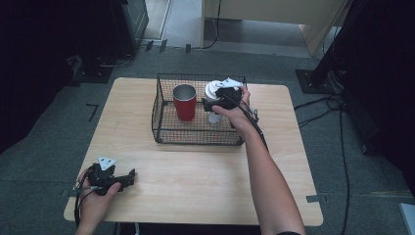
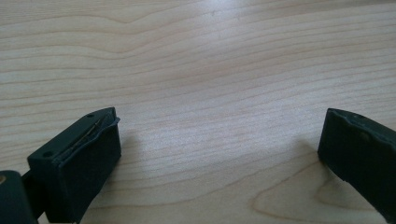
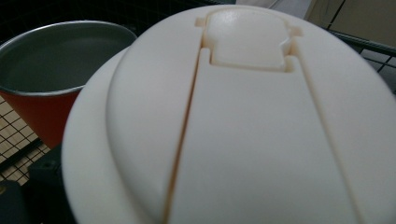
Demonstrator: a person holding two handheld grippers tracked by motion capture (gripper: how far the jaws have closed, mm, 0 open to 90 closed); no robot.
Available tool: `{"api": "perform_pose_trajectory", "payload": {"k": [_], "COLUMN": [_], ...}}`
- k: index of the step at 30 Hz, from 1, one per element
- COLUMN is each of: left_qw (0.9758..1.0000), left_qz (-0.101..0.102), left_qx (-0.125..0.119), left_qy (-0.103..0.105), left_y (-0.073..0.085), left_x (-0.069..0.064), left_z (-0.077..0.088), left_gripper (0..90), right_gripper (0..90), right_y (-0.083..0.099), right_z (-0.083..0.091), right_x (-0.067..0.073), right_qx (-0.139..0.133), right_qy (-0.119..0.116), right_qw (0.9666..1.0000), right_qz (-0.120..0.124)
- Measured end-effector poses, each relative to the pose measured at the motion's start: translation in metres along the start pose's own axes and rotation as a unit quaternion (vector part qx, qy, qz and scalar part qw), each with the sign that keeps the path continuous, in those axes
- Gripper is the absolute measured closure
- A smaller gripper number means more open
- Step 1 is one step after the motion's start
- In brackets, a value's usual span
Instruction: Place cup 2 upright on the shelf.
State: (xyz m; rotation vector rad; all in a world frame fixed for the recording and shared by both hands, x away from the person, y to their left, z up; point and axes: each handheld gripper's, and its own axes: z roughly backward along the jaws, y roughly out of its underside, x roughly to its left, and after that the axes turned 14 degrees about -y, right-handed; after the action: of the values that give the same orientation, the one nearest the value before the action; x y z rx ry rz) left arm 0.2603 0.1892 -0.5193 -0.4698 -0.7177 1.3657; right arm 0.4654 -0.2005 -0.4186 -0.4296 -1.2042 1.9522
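White lidded cup (image 1: 213, 100) stands inside the black wire basket (image 1: 161, 127), in its right half, and that basket is our landmark at the far middle of the wooden surface (image 1: 205, 171). From the high view, the right gripper (image 1: 221, 98) sits right over the cup, at the basket's right side, with the person's right hand (image 1: 235, 113) wrapped behind it and the forearm running back toward the near edge. Whether the pads touch the cup is hard to tell from up here. Just left of the white cup, also in the basket, stands a red tumbler (image 1: 185, 102) with a steel inside, upright, close beside the cup but apart from it. Well away from the basket, near the front left corner of the surface, the left gripper (image 1: 128, 177) rests low in the left hand (image 1: 98, 198), pointing right.

Over to the left gripper view: two black jaws set wide apart, bare wood grain between them, gripping nothing.

Now the right gripper view: the cup's white lid (image 3: 243, 121) looms very close, its flip tab toward the top. The red tumbler (image 3: 42, 88) peeks in at the left, basket mesh beneath it. A dark bit of gripper shows at the bottom left, beside the lid; the jaws stand spread, not clamped on the cup.
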Motion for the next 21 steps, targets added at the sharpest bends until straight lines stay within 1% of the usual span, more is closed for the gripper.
{"api": "perform_pose_trajectory", "payload": {"k": [2, 4, 6, 9, 12, 17, 19, 21], "left_qw": [1.0, 1.0, 1.0, 1.0, 1.0, 1.0, 1.0, 1.0], "left_qz": [0.0, 0.0, 0.0, 0.0, -0.001, -0.001, -0.001, -0.001], "left_qx": [0.0, 0.0, 0.0, 0.0, 0.0, 0.0, 0.0, 0.0], "left_qy": [0.0, 0.0, 0.0, 0.0, 0.0, 0.0, 0.0, 0.0], "left_y": [0.0, 0.0, 0.0, 0.0, 0.0, 0.0, 0.0, 0.0], "left_x": [0.0, 0.0, 0.0, 0.0, 0.0, 0.0, 0.0, 0.0], "left_z": [0.0, 0.0, 0.0, 0.0, 0.0, 0.0, 0.0, 0.0], "left_gripper": [0.0, 0.0, 0.0, 0.0, 0.0, 0.0, 0.0, 0.0], "right_gripper": [0.7, 2.3, 3.9, 4.2, 3.6, 2.3, 2.3, 2.3], "right_y": [0.0, 0.0, 0.0, 0.001, 0.0, 0.0, 0.0, 0.0], "right_z": [0.0, 0.001, 0.002, 0.005, 0.008, 0.012, 0.014, 0.015], "right_x": [0.001, 0.002, 0.002, 0.003, 0.003, 0.007, 0.009, 0.011], "right_qx": [0.0, -0.008, -0.015, -0.018, -0.027, -0.035, -0.038, -0.039], "right_qy": [0.011, 0.017, 0.022, 0.028, 0.027, 0.038, 0.037, 0.04], "right_qw": [0.9999, 0.9997, 0.9995, 0.9993, 0.999, 0.998, 0.9976, 0.9973], "right_qz": [-0.007, -0.015, -0.018, -0.019, -0.025, -0.036, -0.044, -0.048]}}
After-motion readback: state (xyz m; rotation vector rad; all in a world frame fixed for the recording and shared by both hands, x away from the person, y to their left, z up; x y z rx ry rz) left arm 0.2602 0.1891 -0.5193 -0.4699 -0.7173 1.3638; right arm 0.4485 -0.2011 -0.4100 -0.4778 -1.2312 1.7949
